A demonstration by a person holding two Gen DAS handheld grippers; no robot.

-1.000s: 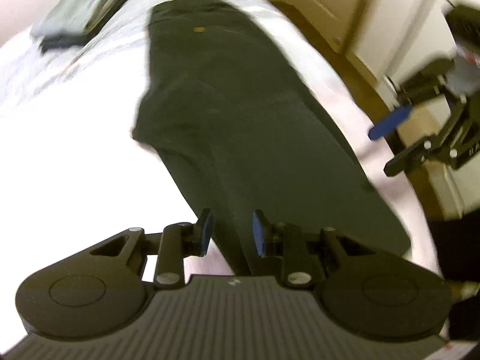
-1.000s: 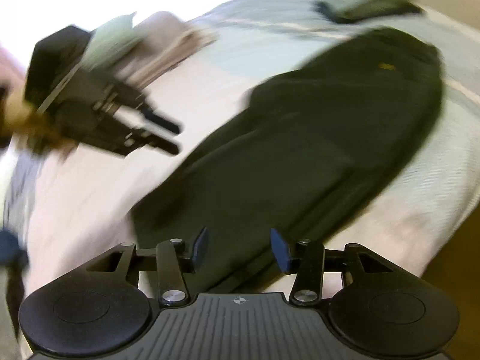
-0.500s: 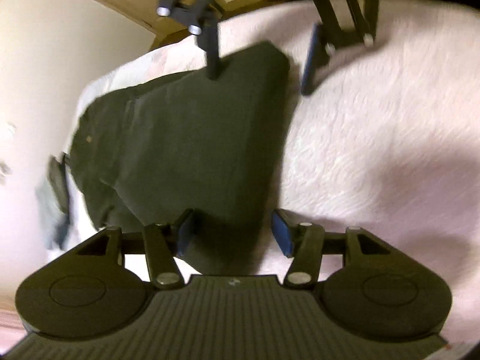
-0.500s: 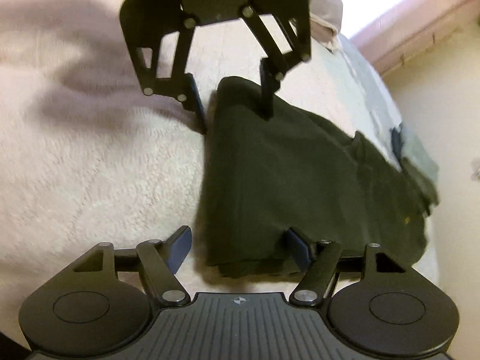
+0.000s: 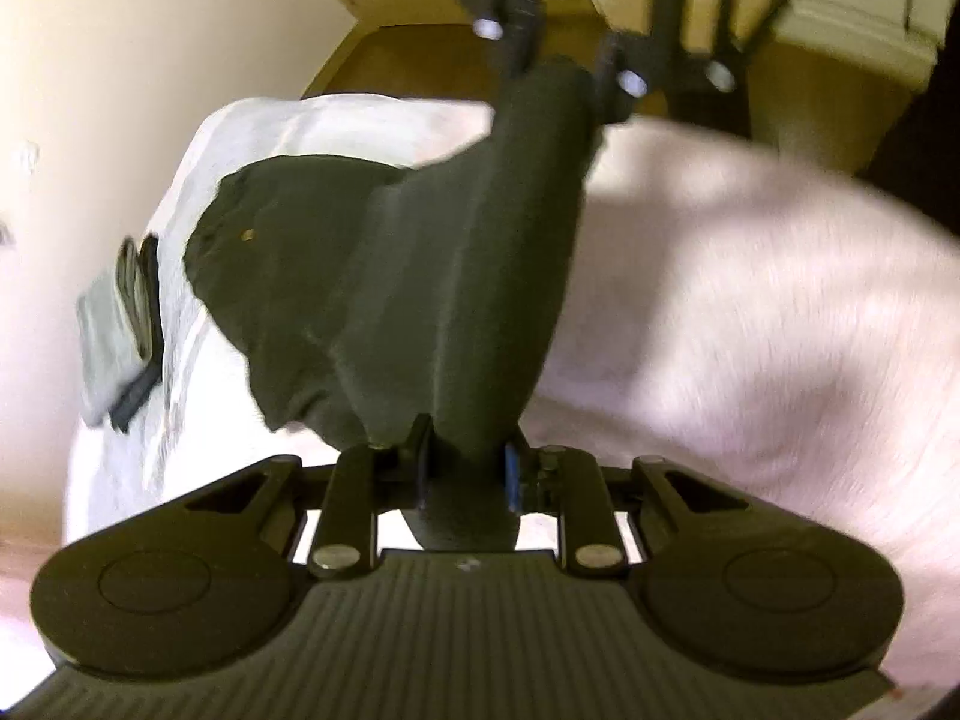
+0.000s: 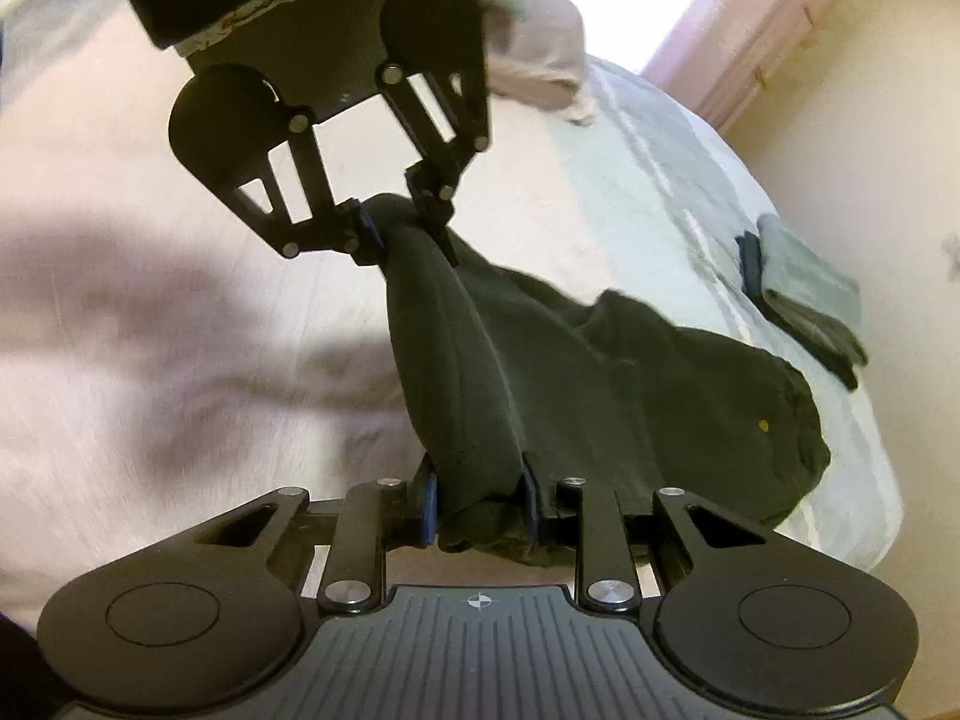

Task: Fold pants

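Observation:
Dark green pants (image 5: 420, 276) lie on a pale pink bed cover (image 5: 750, 300), waist end far away and leg end raised off the bed. My left gripper (image 5: 465, 468) has its jaws closing, and its pads press on one bunched hem corner. The right gripper (image 5: 564, 78) opposite grips the other corner. In the right wrist view the right gripper (image 6: 480, 498) is closing too, pads pinching the pants (image 6: 600, 384). Facing it, the left gripper (image 6: 405, 228) clamps its own corner. The cloth hangs in folds between them.
A folded grey and dark garment stack (image 5: 117, 336) (image 6: 804, 294) sits near the far end of the bed, beyond the waist. A heap of pale cloth (image 6: 540, 60) lies behind the left gripper. Brown floor (image 5: 420, 60) and cream walls border the bed.
Half a second ago both grippers stood open around the flat hem corners. Now both have closed on the fabric and lifted the leg end off the bed, bunching it.

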